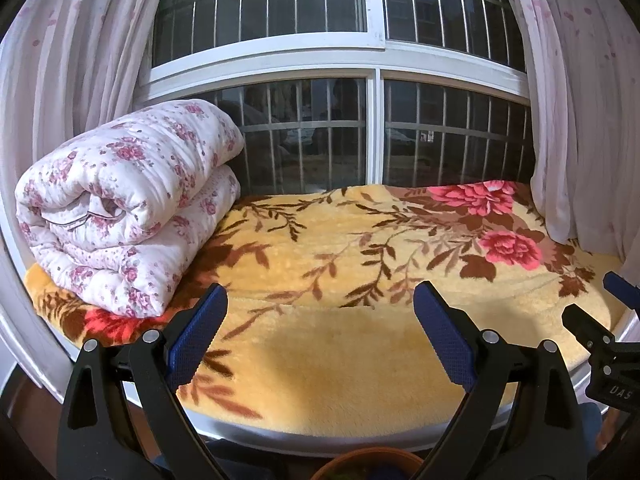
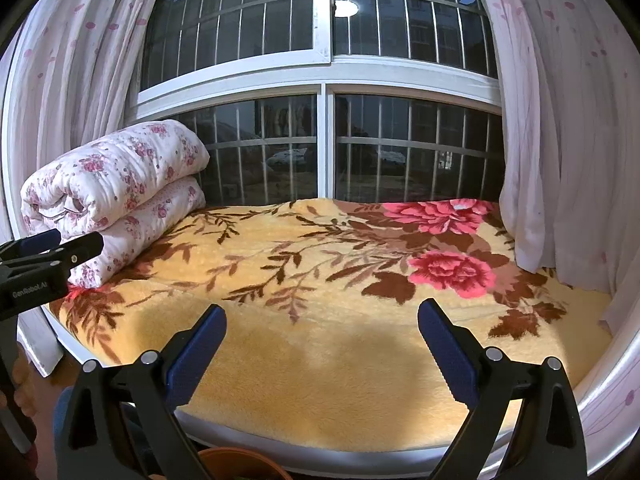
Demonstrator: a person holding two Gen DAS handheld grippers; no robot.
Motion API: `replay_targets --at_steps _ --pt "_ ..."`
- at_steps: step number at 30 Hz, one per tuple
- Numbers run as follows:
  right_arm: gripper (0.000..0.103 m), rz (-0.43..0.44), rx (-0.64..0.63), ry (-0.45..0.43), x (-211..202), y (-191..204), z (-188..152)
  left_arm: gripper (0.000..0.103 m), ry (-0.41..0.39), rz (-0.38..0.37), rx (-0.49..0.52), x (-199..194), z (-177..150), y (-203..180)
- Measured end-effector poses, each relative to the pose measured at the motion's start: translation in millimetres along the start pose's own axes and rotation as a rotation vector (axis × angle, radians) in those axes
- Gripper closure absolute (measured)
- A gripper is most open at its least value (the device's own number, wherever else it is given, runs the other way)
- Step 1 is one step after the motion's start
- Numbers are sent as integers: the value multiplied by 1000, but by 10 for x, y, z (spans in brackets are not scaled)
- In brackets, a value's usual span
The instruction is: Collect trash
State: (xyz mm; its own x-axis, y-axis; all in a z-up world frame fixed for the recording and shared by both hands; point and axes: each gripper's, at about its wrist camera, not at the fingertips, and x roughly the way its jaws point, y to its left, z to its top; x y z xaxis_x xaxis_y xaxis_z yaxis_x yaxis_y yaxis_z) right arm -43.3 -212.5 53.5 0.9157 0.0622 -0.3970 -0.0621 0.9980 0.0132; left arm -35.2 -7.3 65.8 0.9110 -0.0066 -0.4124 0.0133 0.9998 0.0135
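Left gripper [image 1: 320, 320] and right gripper [image 2: 322, 338]: jaws spread wide, nothing held, above the yellow floral blanket [image 1: 360, 340]. Folded quilt [image 1: 128, 204] rests at left. No trash visible.

A white-edged window ledge [image 1: 256, 438] runs below the barred window, and it is covered edge to edge by a plush yellow blanket printed with brown leaves and pink-red flowers [image 1: 344, 344]. The blanket lies flat straight ahead of both claws, spreading from just past their tips to the glass. On it, ahead and to the left of the claws, sits a thick white quilt with small pink flowers, folded over into a fat double roll [image 1: 128, 204], its far end close to the window. The large pink blooms of the blanket lie ahead and to the right.
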Motion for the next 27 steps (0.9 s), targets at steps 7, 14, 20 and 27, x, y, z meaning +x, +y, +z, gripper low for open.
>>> replay_targets --at_steps 7,14,20,27 --pt "8 3 -2 3 2 -30 0 11 -13 12 -6 -17 32 13" --pt "8 3 -4 2 1 -28 4 11 -25 18 -11 -22 47 36" --pt "8 3 -2 4 2 -27 4 11 -30 20 -14 -28 66 62" --pt "8 2 -4 3 1 -20 5 11 -32 23 -15 -34 74 52"
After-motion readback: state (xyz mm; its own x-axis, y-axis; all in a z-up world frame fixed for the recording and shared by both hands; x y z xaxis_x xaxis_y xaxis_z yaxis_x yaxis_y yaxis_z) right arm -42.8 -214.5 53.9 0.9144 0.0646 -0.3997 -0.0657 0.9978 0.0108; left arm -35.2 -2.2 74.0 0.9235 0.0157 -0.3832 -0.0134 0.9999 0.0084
